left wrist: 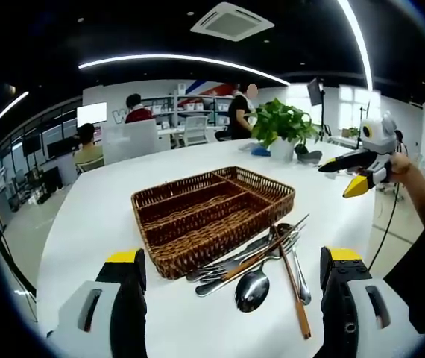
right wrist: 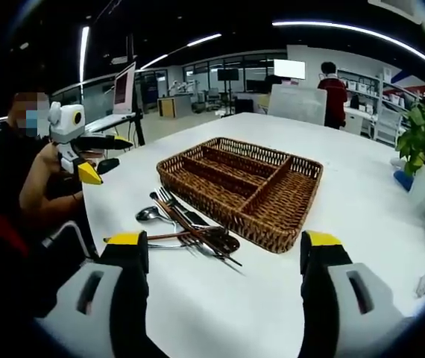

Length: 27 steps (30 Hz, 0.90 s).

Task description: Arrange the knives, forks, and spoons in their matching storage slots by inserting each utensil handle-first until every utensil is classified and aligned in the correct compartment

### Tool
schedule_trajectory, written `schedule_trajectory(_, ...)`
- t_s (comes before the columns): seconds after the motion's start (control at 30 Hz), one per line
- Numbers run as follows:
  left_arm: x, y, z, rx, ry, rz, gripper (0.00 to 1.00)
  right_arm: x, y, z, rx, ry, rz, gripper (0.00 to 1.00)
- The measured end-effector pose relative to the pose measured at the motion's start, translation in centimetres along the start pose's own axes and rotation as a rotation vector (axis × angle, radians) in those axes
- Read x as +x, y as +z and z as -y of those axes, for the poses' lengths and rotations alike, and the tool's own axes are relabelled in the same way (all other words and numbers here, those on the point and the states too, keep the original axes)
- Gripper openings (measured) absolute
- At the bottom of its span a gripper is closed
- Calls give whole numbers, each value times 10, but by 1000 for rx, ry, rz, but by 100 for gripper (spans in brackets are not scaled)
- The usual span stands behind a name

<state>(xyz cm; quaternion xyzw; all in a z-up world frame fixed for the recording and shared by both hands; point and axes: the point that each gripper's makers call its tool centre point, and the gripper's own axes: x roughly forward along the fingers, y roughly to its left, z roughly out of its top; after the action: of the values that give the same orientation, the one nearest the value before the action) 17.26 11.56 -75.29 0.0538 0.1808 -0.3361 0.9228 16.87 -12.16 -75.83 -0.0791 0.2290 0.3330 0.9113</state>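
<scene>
Steel utensils lay piled beside the brown wicker divided tray; left gripper and right gripper both stood spread, empty.

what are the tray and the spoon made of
Tray: looks like woven wicker or rattan, brown and matte; the weave shows along its rim and dividers. Spoon: likely polished steel, since its bowl is grey and mirrors the ceiling lights.

Utensil pile lies on the table just beside the basket, plant behind
</scene>
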Motion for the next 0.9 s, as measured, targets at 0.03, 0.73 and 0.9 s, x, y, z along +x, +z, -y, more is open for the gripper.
schedule_trajectory(0.03, 0, 0, 0, -1, 1, 0, 99, 0, 0, 0, 0, -1, 0, 86)
schedule_trajectory(0.73, 0, 5, -3, -9, 17, 19, 99, 3, 0, 1, 3, -6, 1, 98)
schedule_trajectory(0.9, 2, 6, -3, -7, 17, 21, 99, 3, 1, 2, 2, -8, 4, 100)
